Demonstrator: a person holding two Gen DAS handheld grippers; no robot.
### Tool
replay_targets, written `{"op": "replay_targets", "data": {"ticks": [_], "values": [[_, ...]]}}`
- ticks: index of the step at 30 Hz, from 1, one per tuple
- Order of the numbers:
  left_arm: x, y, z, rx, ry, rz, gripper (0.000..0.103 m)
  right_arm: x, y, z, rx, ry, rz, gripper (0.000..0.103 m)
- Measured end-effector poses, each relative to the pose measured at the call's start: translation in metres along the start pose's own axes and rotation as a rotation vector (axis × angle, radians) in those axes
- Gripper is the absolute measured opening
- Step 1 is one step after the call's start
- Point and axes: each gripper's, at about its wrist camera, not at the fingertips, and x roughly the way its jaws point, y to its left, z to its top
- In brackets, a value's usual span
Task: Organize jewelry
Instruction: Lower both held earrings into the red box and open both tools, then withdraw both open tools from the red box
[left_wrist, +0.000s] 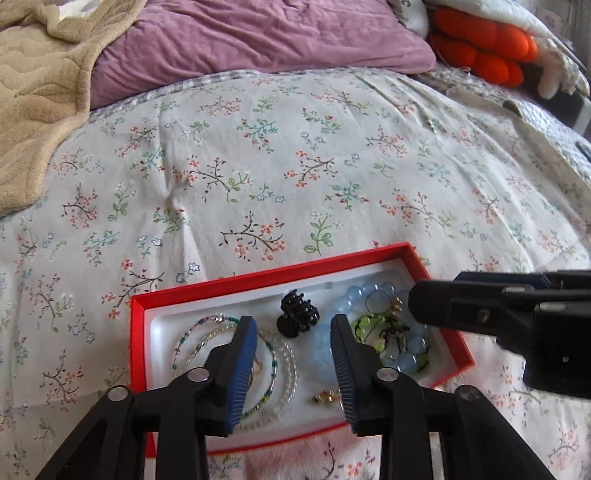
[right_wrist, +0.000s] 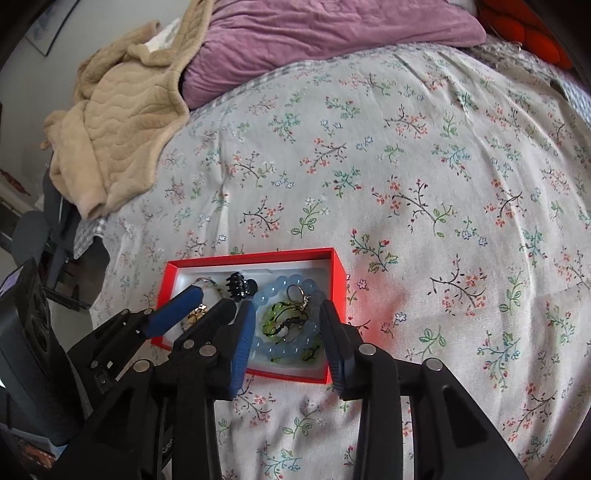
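A red box (left_wrist: 137, 334) with a white lining lies on the flowered bedspread; it also shows in the right wrist view (right_wrist: 338, 275). It holds thin beaded bangles (left_wrist: 288, 363), a black hair claw (left_wrist: 297, 314), a pale blue bead bracelet (left_wrist: 352, 295), a green bead bracelet (left_wrist: 364, 325), a ring (right_wrist: 295, 291) and a small gold piece (left_wrist: 327, 397). My left gripper (left_wrist: 293, 323) is open and empty above the box's middle. My right gripper (right_wrist: 288, 308) is open and empty above the blue bracelet (right_wrist: 280, 286) end, its side showing in the left wrist view (left_wrist: 480, 314).
A purple pillow (left_wrist: 258, 33) and a tan blanket (left_wrist: 40, 92) lie at the head of the bed. An orange plush thing (left_wrist: 480, 44) sits far right. The bed's left edge drops to dark furniture (right_wrist: 40, 288).
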Motion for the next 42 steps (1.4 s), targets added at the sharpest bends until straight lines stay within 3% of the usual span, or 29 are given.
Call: {"op": "replay_targets", "data": {"ticks": [2, 6, 12, 23, 26, 32, 36, 42], "values": [[-0.007, -0.002, -0.002, 0.007, -0.007, 0.005, 0.043, -0.004, 0.0, -0.002, -0.004, -0.003, 0.001, 0.041], [-0.021, -0.004, -0.008, 0.013, -0.017, 0.013, 0.051, -0.015, 0.003, -0.007, -0.017, -0.014, 0.011, 0.056], [-0.04, -0.006, -0.017, 0.006, -0.01, 0.035, 0.071, -0.033, 0.003, -0.017, -0.03, -0.024, 0.015, 0.062], [-0.058, 0.009, -0.059, -0.131, 0.119, 0.108, 0.095, -0.058, -0.008, -0.049, -0.06, -0.016, -0.079, 0.069], [-0.061, 0.011, -0.074, -0.15, 0.155, 0.138, 0.099, -0.059, -0.008, -0.062, -0.091, -0.001, -0.111, 0.07], [-0.065, 0.018, -0.098, -0.175, 0.194, 0.21, 0.102, -0.055, 0.005, -0.097, -0.19, 0.022, -0.246, 0.085], [-0.066, 0.028, -0.109, -0.249, 0.204, 0.202, 0.102, -0.049, 0.012, -0.111, -0.21, 0.029, -0.289, 0.086], [-0.068, 0.033, -0.115, -0.281, 0.19, 0.211, 0.102, -0.037, 0.022, -0.117, -0.226, 0.032, -0.314, 0.086]]}}
